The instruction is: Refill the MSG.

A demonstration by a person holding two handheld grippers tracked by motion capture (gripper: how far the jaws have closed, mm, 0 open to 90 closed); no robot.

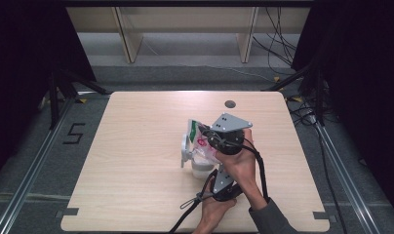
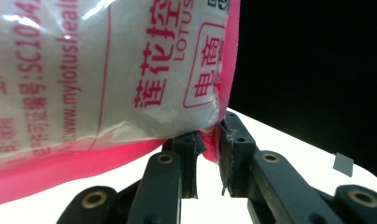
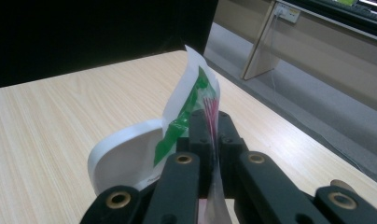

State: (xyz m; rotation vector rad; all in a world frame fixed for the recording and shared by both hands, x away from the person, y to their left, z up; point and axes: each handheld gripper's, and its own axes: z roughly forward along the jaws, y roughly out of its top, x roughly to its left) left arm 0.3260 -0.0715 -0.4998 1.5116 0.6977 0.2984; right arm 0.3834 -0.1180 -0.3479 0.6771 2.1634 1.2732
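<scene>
A clear plastic bag [image 1: 197, 132] with pink and green print and white powder inside hangs tilted over a white cup [image 1: 201, 165] near the table's middle. My right gripper [image 1: 207, 135], with the grey plate on top, is shut on the bag's upper edge. In the right gripper view its jaws [image 3: 212, 122] pinch the thin film of the bag [image 3: 191, 88], and the cup [image 3: 126, 158] sits just behind. My left gripper [image 1: 210, 171] comes from below. In the left gripper view its tips [image 2: 211, 136] are shut on the pink bottom corner of the bag [image 2: 84, 79].
The wooden table [image 1: 136, 146] has a round cable hole [image 1: 229, 104] at the back. Black curtains stand on both sides. Furniture legs and loose cables [image 1: 278, 44] lie on the floor beyond, and a "5" mark [image 1: 74, 132] sits left of the table.
</scene>
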